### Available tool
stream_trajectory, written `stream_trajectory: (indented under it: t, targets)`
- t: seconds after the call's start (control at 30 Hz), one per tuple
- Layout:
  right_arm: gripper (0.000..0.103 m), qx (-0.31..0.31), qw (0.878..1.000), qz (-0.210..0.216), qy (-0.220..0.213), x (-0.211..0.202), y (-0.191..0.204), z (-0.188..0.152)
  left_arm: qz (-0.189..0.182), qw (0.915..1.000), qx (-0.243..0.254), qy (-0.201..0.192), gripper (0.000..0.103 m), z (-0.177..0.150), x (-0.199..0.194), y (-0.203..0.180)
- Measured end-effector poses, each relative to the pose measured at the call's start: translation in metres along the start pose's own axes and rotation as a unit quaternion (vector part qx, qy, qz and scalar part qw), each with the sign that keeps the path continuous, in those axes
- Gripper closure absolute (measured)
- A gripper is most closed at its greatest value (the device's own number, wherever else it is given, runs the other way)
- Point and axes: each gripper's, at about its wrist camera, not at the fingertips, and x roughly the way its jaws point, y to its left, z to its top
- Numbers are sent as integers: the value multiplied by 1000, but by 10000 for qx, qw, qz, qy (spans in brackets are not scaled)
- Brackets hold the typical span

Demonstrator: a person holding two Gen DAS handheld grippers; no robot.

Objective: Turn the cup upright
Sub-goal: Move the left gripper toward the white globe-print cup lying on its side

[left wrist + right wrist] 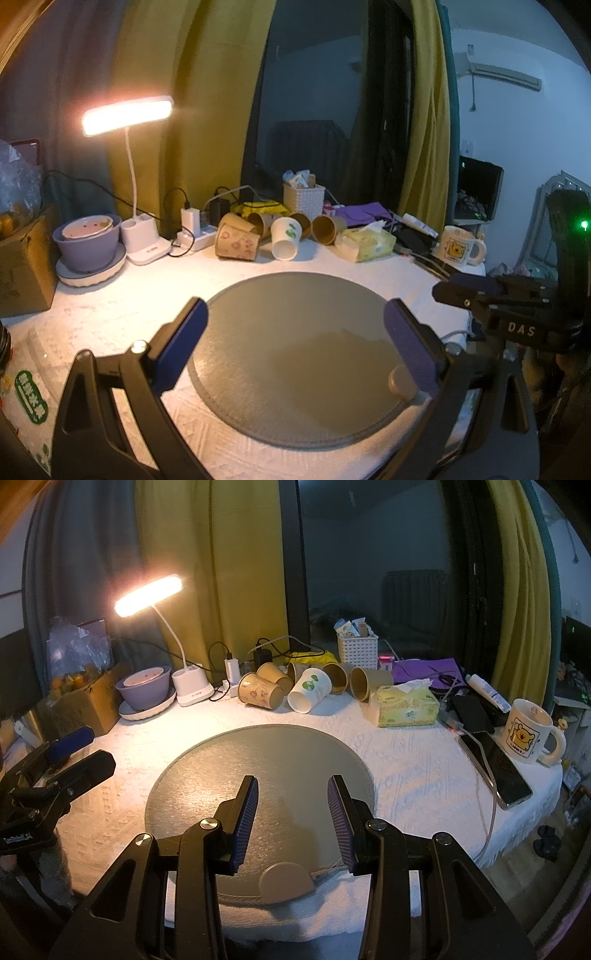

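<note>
Several paper cups lie on their sides in a heap at the back of the table: a white cup with a green print [285,237] [309,691], a patterned brown cup [236,242] [260,691] and plain brown cups [328,228] [369,684]. My left gripper [295,314] is open and empty above the round grey mat [295,347]. My right gripper [291,786] is open and empty above the same mat [258,775]. The cups are well beyond both grippers. The right gripper's body shows at the right in the left wrist view [491,295].
A lit desk lamp [129,114] [147,594], a purple bowl on a plate [88,240], a charger strip [192,229], a white basket [357,648], a tissue pack [404,705], a phone [495,768] and a bear mug [532,731] ring the mat. A cardboard box [22,266] stands left.
</note>
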Motion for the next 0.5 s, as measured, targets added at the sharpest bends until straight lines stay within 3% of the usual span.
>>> stream_trajectory:
  t: [0.5]
  targets:
    - [62, 8, 9995, -74, 296, 76, -52, 23, -190, 9962, 79, 844, 6, 30, 106, 1]
